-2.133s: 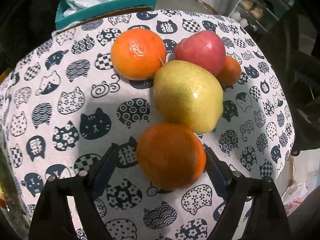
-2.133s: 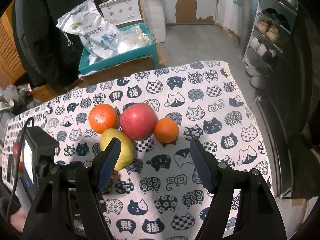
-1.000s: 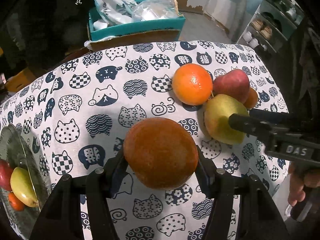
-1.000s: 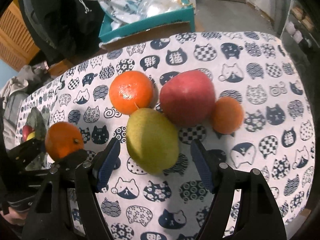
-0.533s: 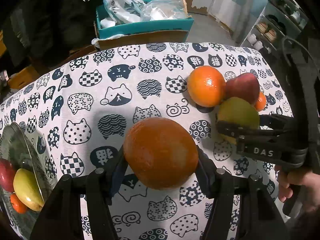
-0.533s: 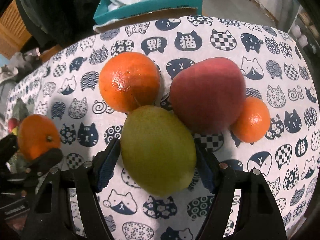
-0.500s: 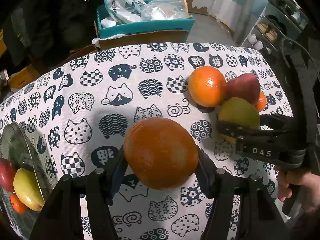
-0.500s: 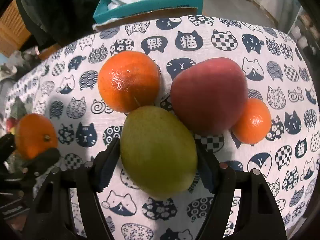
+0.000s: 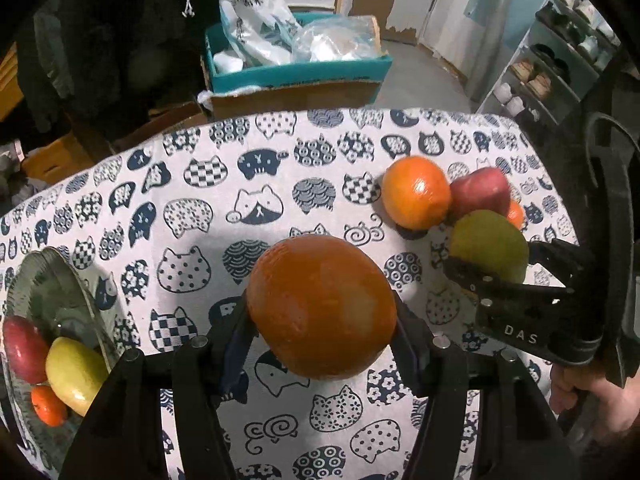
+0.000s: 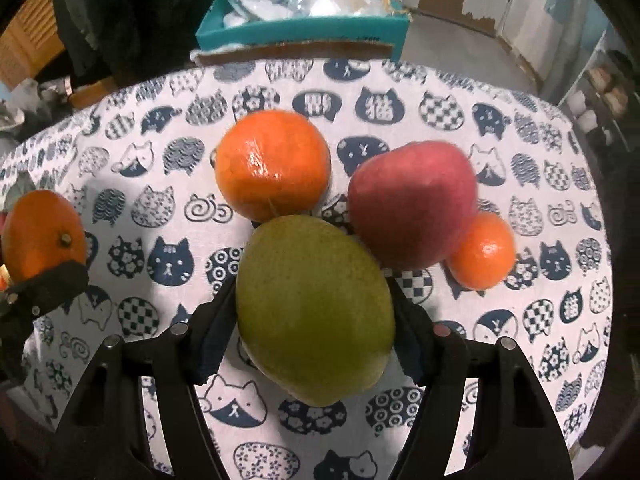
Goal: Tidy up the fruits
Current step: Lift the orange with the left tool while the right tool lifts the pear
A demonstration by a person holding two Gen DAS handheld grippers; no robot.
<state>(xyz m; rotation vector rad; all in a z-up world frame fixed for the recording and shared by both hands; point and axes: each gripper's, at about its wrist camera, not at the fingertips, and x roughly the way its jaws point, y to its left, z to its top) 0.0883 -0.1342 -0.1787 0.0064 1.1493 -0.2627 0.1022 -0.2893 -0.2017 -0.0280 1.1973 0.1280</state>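
Observation:
My left gripper (image 9: 320, 320) is shut on a large orange (image 9: 320, 306) and holds it above the cat-print tablecloth (image 9: 200, 208). My right gripper (image 10: 312, 312) is closed around a green-yellow pear (image 10: 316, 308), which also shows in the left wrist view (image 9: 486, 250). Behind the pear lie another orange (image 10: 272, 164), a red apple (image 10: 412, 204) and a small tangerine (image 10: 482, 250). A glass plate (image 9: 44, 280) at the left edge holds a red apple (image 9: 24, 350), a yellow pear (image 9: 74, 374) and a small tangerine (image 9: 48, 406).
A teal box (image 9: 296, 68) with plastic bags stands beyond the table's far edge. A shoe rack (image 9: 560, 44) stands at the far right. The table's right edge is close to the fruit cluster.
The left gripper carried its orange up and leftwards, bringing the plate into view. The right gripper moved in on the pear and its fingers closed against its sides.

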